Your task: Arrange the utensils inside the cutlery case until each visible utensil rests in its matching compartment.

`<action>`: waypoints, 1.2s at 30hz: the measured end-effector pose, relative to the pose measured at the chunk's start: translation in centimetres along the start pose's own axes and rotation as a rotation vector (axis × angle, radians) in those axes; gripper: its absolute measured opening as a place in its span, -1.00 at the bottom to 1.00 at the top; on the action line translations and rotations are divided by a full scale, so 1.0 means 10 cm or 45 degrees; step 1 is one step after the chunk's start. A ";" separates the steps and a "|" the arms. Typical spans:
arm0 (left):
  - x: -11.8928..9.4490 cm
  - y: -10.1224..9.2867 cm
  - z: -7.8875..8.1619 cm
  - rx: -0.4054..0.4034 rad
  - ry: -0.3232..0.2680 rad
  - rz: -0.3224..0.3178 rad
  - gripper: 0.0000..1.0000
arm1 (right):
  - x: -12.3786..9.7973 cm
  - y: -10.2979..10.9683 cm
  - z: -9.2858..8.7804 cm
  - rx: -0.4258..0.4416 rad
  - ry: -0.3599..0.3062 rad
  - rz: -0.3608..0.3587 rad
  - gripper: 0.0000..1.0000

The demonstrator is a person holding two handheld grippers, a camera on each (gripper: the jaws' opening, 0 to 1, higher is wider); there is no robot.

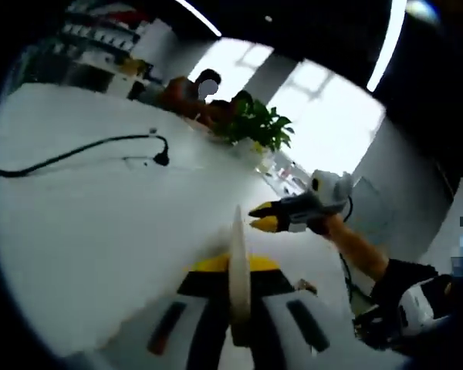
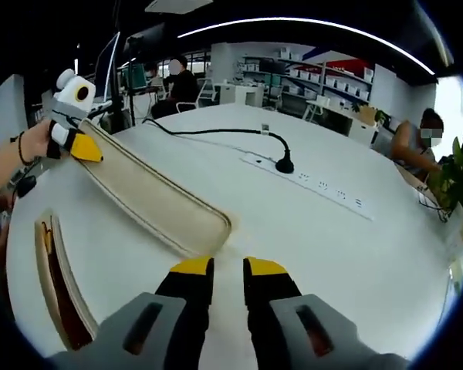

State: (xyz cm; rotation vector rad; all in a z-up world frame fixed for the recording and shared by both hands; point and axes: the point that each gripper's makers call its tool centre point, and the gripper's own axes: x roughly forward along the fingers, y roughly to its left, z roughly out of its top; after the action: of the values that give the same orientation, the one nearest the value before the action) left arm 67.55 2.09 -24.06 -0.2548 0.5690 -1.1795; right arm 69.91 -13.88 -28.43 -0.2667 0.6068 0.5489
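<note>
My left gripper (image 1: 238, 266) is shut on a long cream fabric cover (image 1: 237, 239), seen edge-on between its yellow tips. In the right gripper view that cover (image 2: 154, 200) lies stretched across the white table, and the left gripper (image 2: 89, 152) pinches its far end at the upper left. The open cutlery case (image 2: 58, 285) lies at the lower left, cream-rimmed with a brown inside; its contents are too blurred to tell. My right gripper (image 2: 228, 268) hovers just short of the cover's near end, slightly open with nothing between its tips. It also shows from the side (image 1: 264, 216).
A black cable (image 2: 216, 131) runs to a plug (image 2: 282, 163) on a white power strip (image 2: 324, 187) across the round white table (image 2: 355, 262). A potted plant (image 1: 258, 123) and seated people (image 1: 189, 89) are at the far edge. A hand (image 2: 31, 142) holds the left gripper.
</note>
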 end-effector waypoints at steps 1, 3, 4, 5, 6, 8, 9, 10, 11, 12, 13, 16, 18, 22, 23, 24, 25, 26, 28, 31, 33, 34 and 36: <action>0.00 -0.03 0.00 0.097 -0.007 -0.001 -0.99 | -0.03 -0.01 0.03 -0.017 -0.021 -0.004 -0.67; -0.01 -0.09 0.00 0.250 -0.018 -0.010 -0.99 | -0.09 -0.03 0.08 -0.061 -0.049 -0.020 -0.67; -0.02 -0.14 0.01 0.319 -0.027 -0.035 -0.98 | -0.11 -0.04 0.11 -0.094 -0.064 -0.023 -0.67; -0.03 -0.16 0.04 0.393 -0.041 -0.066 -0.98 | -0.14 -0.03 0.14 -0.143 -0.083 -0.021 -0.67; -0.04 -0.20 0.07 0.449 -0.065 -0.083 -0.98 | -0.17 -0.01 0.16 -0.225 -0.086 -0.009 -0.64; -0.05 -0.23 0.12 0.506 -0.092 -0.098 -0.98 | -0.23 0.04 0.23 -0.374 -0.126 -0.008 -0.60; -0.06 -0.24 0.15 0.563 -0.098 -0.111 -0.98 | -0.29 0.08 0.28 -0.437 -0.163 0.001 -0.60; -0.07 -0.24 0.16 0.630 -0.088 -0.111 -0.98 | -0.33 0.10 0.33 -0.466 -0.195 -0.001 -0.59; -0.08 -0.23 0.17 0.670 -0.080 -0.107 -0.98 | -0.38 0.11 0.37 -0.498 -0.221 -0.006 -0.56; -0.09 -0.24 0.17 0.717 -0.077 -0.117 -0.98 | -0.42 0.13 0.40 -0.555 -0.235 -0.009 -0.54; -0.09 -0.26 0.16 0.746 -0.078 -0.139 -0.98 | -0.46 0.15 0.43 -0.617 -0.249 -0.017 -0.52; -0.11 -0.30 0.12 0.833 -0.064 -0.165 -0.98 | -0.56 0.27 0.46 -0.827 -0.260 -0.032 -0.51; -0.11 -0.32 0.08 0.900 -0.031 -0.154 -0.98 | -0.60 0.44 0.46 -0.910 -0.273 0.026 -0.54; -0.12 -0.39 0.01 0.969 -0.021 -0.182 -0.98 | -0.61 0.65 0.47 -0.969 -0.307 0.115 -0.55; -0.12 -0.40 0.00 0.984 -0.018 -0.188 -0.98 | -0.61 0.67 0.46 -0.973 -0.298 0.113 -0.55; -0.12 -0.40 -0.02 1.003 -0.014 -0.189 -0.98 | -0.59 0.70 0.42 -0.989 -0.267 0.135 -0.55; -0.12 -0.42 -0.03 1.029 -0.016 -0.197 -0.98 | -0.58 0.76 0.37 -1.013 -0.240 0.184 -0.54; -0.11 -0.44 -0.03 1.034 -0.017 -0.204 -0.98 | -0.57 0.77 0.38 -0.998 -0.246 0.182 -0.53; -0.10 -0.49 -0.02 1.055 -0.032 -0.215 -0.98 | -0.56 0.80 0.36 -1.025 -0.233 0.190 -0.53; -0.10 -0.58 -0.03 1.084 -0.062 -0.254 -0.98 | -0.57 0.82 0.34 -1.036 -0.235 0.186 -0.56; -0.10 -0.66 -0.06 1.111 -0.061 -0.282 -0.98 | -0.58 0.87 0.30 -1.039 -0.237 0.209 -0.62; -0.11 -0.70 -0.08 1.121 -0.051 -0.307 -0.98 | -0.60 0.91 0.29 -1.055 -0.255 0.239 -0.69; -0.13 -0.80 -0.09 1.164 -0.078 -0.360 -0.98 | -0.63 0.93 0.25 -1.042 -0.244 0.266 -0.81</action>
State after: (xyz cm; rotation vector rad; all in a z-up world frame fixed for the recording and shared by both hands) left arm 60.38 0.36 -20.69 0.4229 -0.1020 -1.5810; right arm 61.50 -7.80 -23.36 -0.9165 0.1957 1.0006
